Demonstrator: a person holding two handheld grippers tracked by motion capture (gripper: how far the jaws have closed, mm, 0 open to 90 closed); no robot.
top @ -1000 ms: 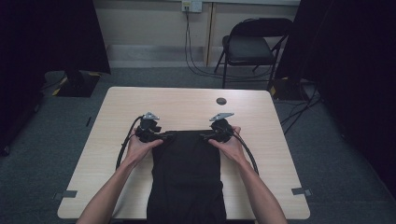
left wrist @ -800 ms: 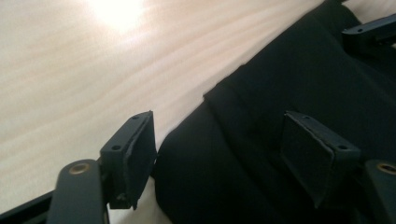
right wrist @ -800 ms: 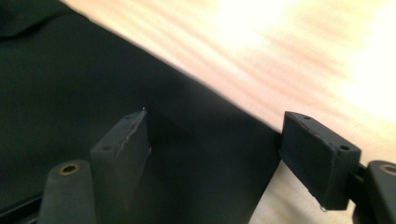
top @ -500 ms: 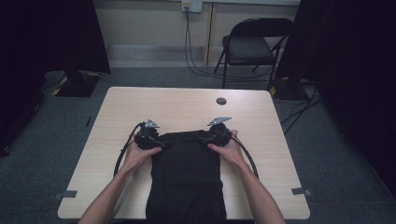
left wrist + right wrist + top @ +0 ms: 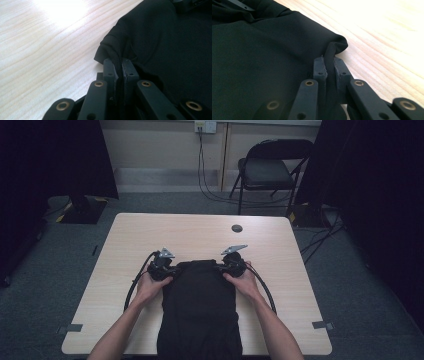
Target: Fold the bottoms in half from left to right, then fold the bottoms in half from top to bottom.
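Tools L & R just closed, pinching black cloth corners.

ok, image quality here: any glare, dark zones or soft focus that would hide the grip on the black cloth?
High view: dim, corners nearly black, black cloth shows no folds. Left gripper view: glare washes out the table at the top; left gripper sharp, pinching a cloth corner. Right gripper view: tabletop blown out at upper right; right gripper sharp on a cloth fold, far cloth soft.
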